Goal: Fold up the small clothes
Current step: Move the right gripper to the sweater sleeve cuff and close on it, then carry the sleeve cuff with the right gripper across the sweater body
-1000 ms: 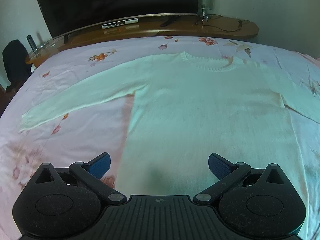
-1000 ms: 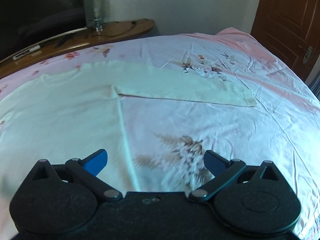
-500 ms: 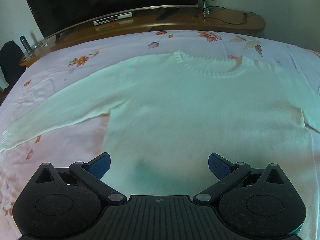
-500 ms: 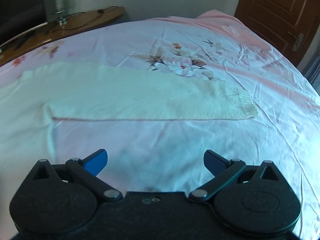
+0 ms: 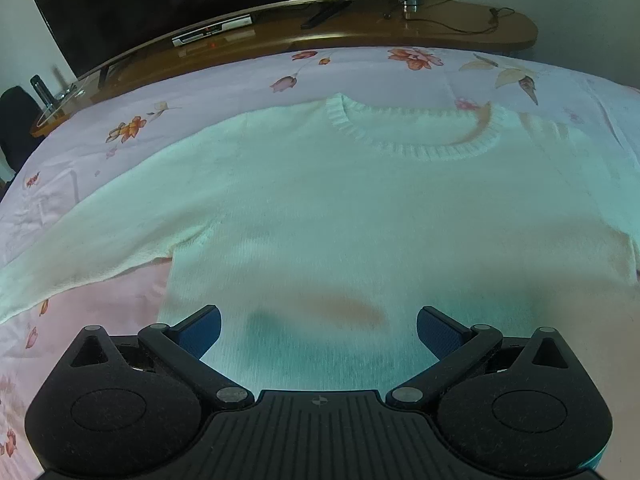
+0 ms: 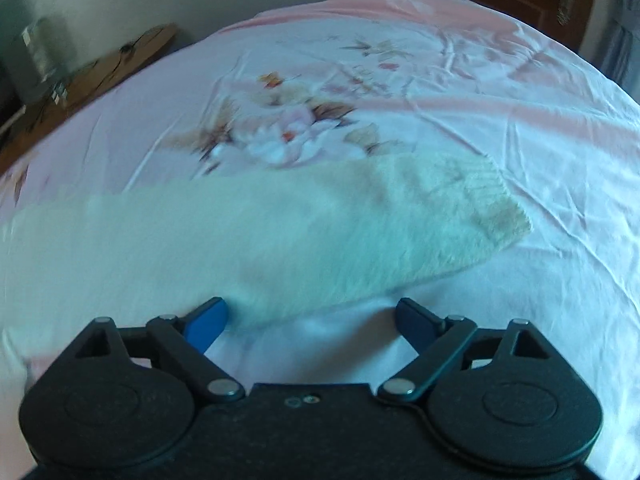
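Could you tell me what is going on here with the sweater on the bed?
A person holding a gripper in each hand is about to fold a white sweater that lies spread flat on a floral bedsheet. The left gripper hangs open over the sweater's lower body. The right gripper is open by the lower edge of the right sleeve, which lies stretched out sideways. Nothing is gripped and no fold has been made yet.

A sweater (image 5: pixel 360 216) lies flat on the bed (image 5: pixel 224 80), neckline (image 5: pixel 416 136) toward twelve o'clock, one sleeve (image 5: pixel 80 248) stretching to eight o'clock, the other sleeve (image 6: pixel 256 240) reaching toward three o'clock, with a wooden shelf (image 5: pixel 360 28) behind the bed.
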Available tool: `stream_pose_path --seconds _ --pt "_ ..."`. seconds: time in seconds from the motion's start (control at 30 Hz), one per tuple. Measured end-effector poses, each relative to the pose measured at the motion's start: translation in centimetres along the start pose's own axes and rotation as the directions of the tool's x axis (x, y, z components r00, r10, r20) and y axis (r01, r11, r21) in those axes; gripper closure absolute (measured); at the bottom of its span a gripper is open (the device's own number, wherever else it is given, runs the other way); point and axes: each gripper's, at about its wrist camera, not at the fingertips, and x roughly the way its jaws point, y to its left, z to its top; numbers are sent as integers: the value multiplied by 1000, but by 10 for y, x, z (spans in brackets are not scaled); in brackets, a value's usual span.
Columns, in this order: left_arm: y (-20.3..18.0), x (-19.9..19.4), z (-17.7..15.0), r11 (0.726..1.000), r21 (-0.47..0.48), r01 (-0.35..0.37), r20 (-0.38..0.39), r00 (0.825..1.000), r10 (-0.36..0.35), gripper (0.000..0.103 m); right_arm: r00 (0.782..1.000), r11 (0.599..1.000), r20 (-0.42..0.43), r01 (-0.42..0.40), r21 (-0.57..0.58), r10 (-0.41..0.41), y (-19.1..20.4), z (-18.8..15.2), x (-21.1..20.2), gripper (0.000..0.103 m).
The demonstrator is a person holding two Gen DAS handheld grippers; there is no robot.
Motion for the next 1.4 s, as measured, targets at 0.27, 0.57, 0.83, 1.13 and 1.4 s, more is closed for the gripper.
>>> stream_pose_path --seconds 0.27,0.57,0.83,1.13,1.4 --pt "-4 11 13 1000 7 15 19 1000 -15 0 995 994 95 11 107 -22 -25 25 11 54" --pt "-4 22 14 998 23 59 28 998 -60 0 984 996 179 2 86 -17 -29 25 8 94" --pt "33 14 15 998 -4 63 54 997 -63 0 941 989 308 -121 -82 140 43 16 -43 95" --pt "102 13 13 994 -112 20 42 999 -16 0 827 785 154 -430 -447 541 231 -53 -96 95" --pt "122 19 13 978 -182 105 19 995 -103 0 776 575 -194 -587 -570 600 324 -132 -86 56"
